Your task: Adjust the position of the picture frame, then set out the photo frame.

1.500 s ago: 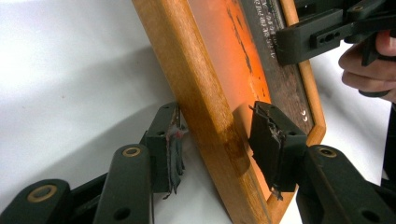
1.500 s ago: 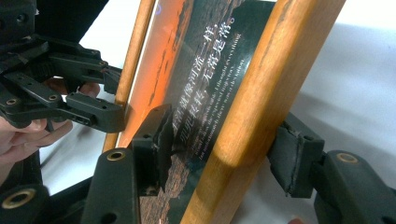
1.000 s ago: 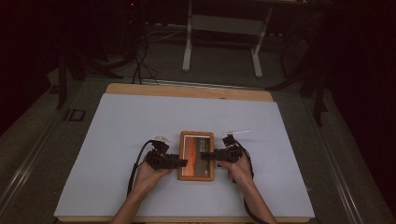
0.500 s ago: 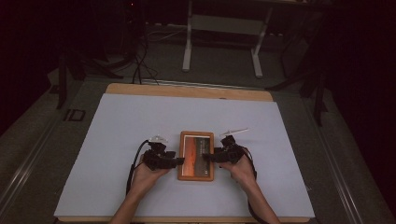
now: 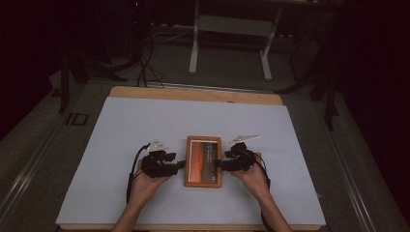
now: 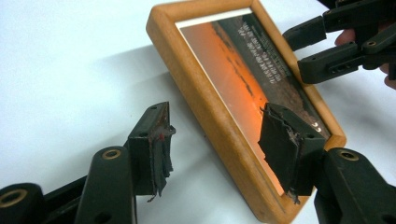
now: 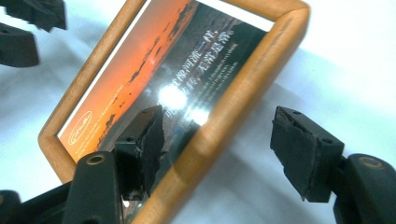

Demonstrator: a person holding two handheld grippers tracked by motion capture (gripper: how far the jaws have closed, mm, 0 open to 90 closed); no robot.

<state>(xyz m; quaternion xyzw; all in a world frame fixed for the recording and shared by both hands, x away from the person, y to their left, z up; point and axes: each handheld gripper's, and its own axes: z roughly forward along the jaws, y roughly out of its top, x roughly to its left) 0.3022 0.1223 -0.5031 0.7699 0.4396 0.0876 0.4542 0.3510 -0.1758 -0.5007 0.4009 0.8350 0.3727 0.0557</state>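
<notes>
1. The picture frame (image 5: 203, 161) lies near the middle of the white table cover (image 5: 121, 145), towards the near edge, between the two hands. The gripper views suggest it may be tilted or partly lifted; whether it rests flat cannot be told.
2. Left gripper (image 6: 219, 144): jaws apart and just opened wider, straddling the frame's left wooden rail, one pad over the glass, one outside. No pad presses the wood.
3. Right gripper (image 7: 217, 149): jaws apart and just opened wider, straddling the right rail, with a clear gap on the outer side.
4. Risk: with neither side clamped, a raised frame would drop or slide off the pads.
5. Risk: closing unevenly could twist the frame, or drag a frayed pad across the glass.
6. Risk: one side gripping first would skew it towards the other hand.
</notes>
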